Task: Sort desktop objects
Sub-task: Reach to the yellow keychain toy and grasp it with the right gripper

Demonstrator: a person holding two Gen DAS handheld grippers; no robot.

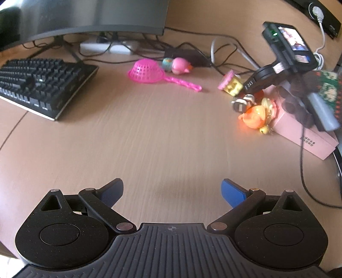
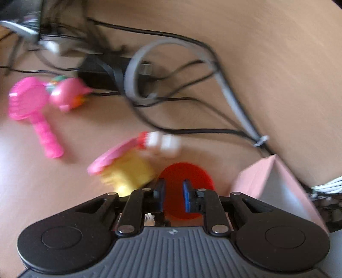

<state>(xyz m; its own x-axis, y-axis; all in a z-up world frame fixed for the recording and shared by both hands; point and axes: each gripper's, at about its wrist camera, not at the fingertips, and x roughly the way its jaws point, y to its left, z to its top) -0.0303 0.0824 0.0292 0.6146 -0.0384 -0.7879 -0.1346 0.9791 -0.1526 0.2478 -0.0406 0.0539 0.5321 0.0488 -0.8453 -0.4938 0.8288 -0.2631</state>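
Note:
My left gripper (image 1: 172, 190) is open and empty above bare desk. My right gripper (image 2: 173, 192) has its jaws close together over an orange-red round toy (image 2: 186, 177); the blur hides whether they grip it. In the left wrist view the right gripper (image 1: 242, 103) hangs over an orange toy (image 1: 255, 116) beside a pink box (image 1: 307, 136). A yellow toy with a pink top (image 2: 126, 169) (image 1: 232, 83) lies next to it. A pink sieve (image 1: 147, 71) (image 2: 30, 100) and a pink pig toy (image 1: 180, 65) (image 2: 68, 94) lie farther back.
A black keyboard (image 1: 42, 85) sits at the left under a monitor (image 1: 92, 17). Cables (image 2: 171, 100), a black adapter (image 2: 102, 70) and a white power strip (image 1: 106, 47) lie at the back. The desk edge curves at the far left.

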